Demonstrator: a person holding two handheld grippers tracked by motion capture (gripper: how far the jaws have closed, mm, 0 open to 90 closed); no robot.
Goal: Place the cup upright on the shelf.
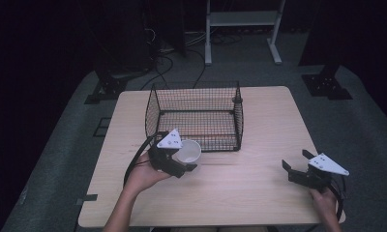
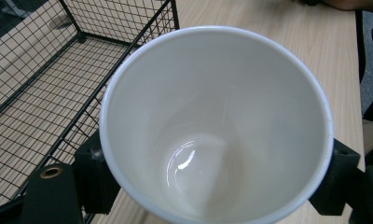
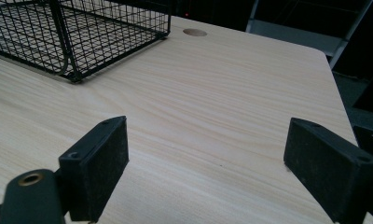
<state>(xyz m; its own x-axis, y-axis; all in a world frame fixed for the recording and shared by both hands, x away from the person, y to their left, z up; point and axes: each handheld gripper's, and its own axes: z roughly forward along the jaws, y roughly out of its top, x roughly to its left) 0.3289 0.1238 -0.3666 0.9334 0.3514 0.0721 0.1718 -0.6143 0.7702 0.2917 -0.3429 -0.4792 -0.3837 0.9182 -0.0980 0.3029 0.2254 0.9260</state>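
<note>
A white cup [image 1: 189,151] is held just in front of the front left corner of a black wire basket [image 1: 196,88], with my left gripper [image 1: 186,159] shut on its sides. In the left gripper view I look straight into the empty cup [image 2: 212,102]; the left gripper [image 2: 215,179] has one black jaw on each side of it, and the basket [image 2: 44,93] is close at the left. My right gripper [image 1: 296,160] rests open low over the table's right side with nothing between its jaws. The right gripper [image 3: 212,154] faces bare wood, with the basket [image 3: 82,32] far off.
The light wooden table [image 1: 240,188] has a small round hole [image 3: 194,32] near its far edge. Beyond the table stand a white metal frame [image 1: 242,19], dark stands and floor cables. The table's right edge lies near my right hand.
</note>
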